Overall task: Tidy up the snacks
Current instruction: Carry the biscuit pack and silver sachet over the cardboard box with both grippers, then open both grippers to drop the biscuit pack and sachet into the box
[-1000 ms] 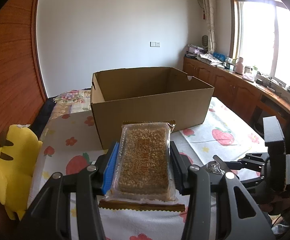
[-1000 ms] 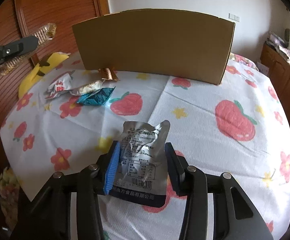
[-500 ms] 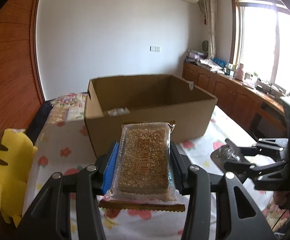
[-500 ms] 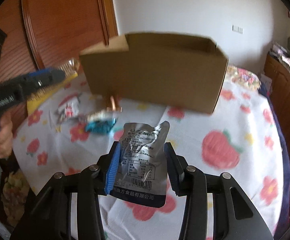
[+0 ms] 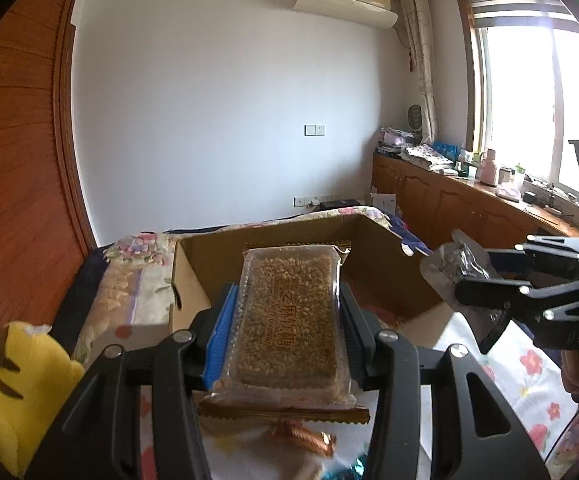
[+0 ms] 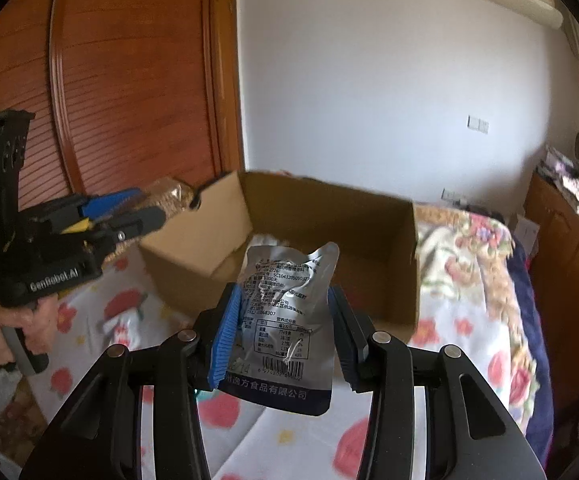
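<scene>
Left claw (image 5: 285, 316) clenched on a clear-wrapped grain bar (image 5: 287, 320); bar held flat, its far end now over the near rim of the cardboard box (image 5: 373, 276). Right claw (image 6: 283, 330) clenched on a silver pouch (image 6: 285, 320), print side facing the camera, top of pouch standing free above the pads.

Change over the last second: both claws have risen and come forward toward the box. A second ago the right view showed the box's outer wall from low down, with the cloth-covered surface (image 6: 501, 364) filling the frame; now it looks over the rim into the open interior. Left view likewise went from facing the front wall to seeing inside. Grip on both items unchanged.

Each claw also shows in the other's view, flanking the box, left (image 6: 137, 216) and right (image 5: 477, 280).

Judgement: carry phase, nearly done; the next step is likely release into the box. Loose snacks (image 5: 305, 436) remain on the surface below, blurred, so more trips are needed
</scene>
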{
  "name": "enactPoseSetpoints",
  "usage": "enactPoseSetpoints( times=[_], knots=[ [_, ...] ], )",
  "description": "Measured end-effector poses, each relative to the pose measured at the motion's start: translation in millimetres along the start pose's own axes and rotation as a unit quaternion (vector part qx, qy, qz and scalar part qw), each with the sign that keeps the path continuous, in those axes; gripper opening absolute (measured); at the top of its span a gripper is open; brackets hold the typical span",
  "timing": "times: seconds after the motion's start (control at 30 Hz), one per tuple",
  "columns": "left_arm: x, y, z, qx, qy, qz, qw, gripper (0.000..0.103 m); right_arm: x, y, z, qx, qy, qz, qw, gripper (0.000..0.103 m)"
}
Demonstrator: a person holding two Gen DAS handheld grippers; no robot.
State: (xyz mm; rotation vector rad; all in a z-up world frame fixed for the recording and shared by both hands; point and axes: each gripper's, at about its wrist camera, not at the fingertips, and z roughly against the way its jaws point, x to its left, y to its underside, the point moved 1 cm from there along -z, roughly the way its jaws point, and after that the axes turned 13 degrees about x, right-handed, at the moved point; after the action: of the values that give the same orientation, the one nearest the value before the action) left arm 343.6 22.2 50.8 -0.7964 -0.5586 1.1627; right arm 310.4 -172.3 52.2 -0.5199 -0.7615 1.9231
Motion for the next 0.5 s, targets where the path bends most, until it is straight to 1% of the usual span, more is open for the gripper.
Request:
enactPoseSetpoints(
  times=[0.1,0.23,0.33,0.5],
  knots=[
    [3,-11,-16,0.003,-0.006,-0.005,1.0000,0.047,-8,-21,-8,-0.010,0.002,0.004,1.000,0.044],
    [5,-23,-38,0.013,-0.007,-0.007,0.9999,0.047,-17,-39,-28,-0.010,0.001,0.003,1.000,0.044],
    [7,-29,-54,0.020,-0.010,-0.004,0.9997,0.047,-22,-46,-45,-0.004,-0.001,-0.001,1.000,0.044],
    [9,-33,-74,0.028,-0.011,0.002,0.9995,0.047,-30,-46,-69,0.008,-0.002,-0.008,1.000,0.044]
  ],
)
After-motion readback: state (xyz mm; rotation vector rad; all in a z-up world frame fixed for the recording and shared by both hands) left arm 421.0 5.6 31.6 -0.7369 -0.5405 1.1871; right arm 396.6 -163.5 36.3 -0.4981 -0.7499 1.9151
